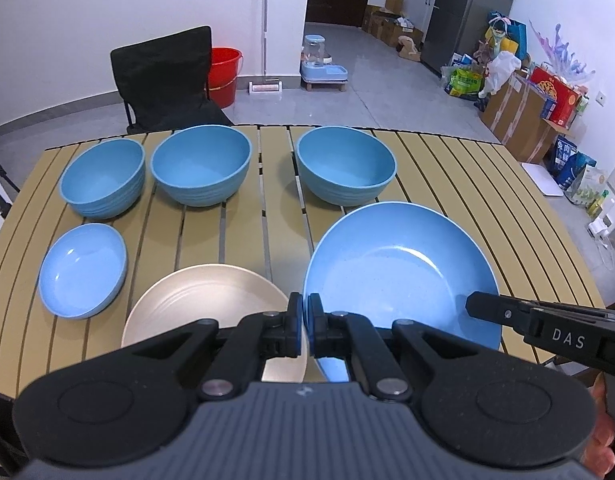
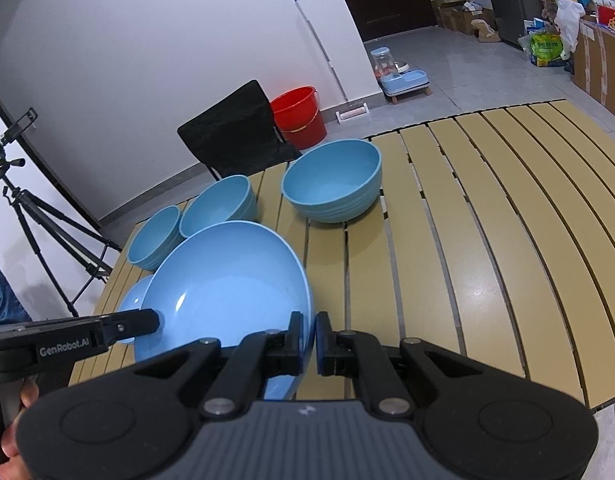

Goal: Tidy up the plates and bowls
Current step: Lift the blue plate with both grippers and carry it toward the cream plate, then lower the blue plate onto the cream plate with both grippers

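Note:
A large blue plate (image 1: 395, 276) hangs tilted above the slatted table, held at two sides of its rim. My left gripper (image 1: 306, 305) is shut on its near left rim, and my right gripper (image 1: 474, 306) pinches the right rim. In the right wrist view the right gripper (image 2: 310, 325) is shut on the large blue plate (image 2: 227, 288), with the left gripper (image 2: 155, 322) at its far side. A beige plate (image 1: 203, 300) lies just left of it, and a small blue dish (image 1: 83, 270) further left. Three blue bowls (image 1: 103, 178) (image 1: 203, 164) (image 1: 345, 164) stand in a row at the back.
The tan slatted table (image 2: 487, 240) stretches right of the plate with bare slats. Behind its far edge stand a black folding chair (image 1: 163, 76) and a red bucket (image 1: 224, 76). A tripod (image 2: 35, 216) stands off the table's left side. Boxes and bags (image 1: 519, 104) line the right wall.

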`<state>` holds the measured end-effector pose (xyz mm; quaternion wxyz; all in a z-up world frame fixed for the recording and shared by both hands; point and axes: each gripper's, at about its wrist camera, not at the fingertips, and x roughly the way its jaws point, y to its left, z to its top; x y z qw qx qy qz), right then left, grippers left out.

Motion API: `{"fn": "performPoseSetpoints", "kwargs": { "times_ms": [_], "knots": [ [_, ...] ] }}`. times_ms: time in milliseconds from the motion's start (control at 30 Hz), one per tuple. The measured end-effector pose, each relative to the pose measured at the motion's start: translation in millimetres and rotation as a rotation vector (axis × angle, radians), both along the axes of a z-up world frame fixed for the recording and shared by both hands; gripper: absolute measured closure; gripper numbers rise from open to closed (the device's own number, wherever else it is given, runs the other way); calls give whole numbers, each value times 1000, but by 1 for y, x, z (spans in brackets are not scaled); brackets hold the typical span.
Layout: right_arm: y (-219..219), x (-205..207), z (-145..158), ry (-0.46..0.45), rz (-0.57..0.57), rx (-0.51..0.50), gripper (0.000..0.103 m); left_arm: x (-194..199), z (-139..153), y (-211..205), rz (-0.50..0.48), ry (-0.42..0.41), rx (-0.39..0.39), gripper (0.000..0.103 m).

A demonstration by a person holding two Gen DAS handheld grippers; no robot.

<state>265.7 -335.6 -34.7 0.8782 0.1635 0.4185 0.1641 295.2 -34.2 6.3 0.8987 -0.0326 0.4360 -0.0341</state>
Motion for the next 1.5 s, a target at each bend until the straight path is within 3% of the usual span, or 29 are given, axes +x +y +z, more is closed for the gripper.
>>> {"fn": "performPoseSetpoints", "kwargs": {
  "times_ms": [833,1500],
  "knots": [
    [59,-26,12,-7,75,-16,97,-49,10,51,91,-21,-20,100],
    [109,-22,5,20,128,-56,97,-59,-5,102,155,-4,-64,100]
  ]
}}
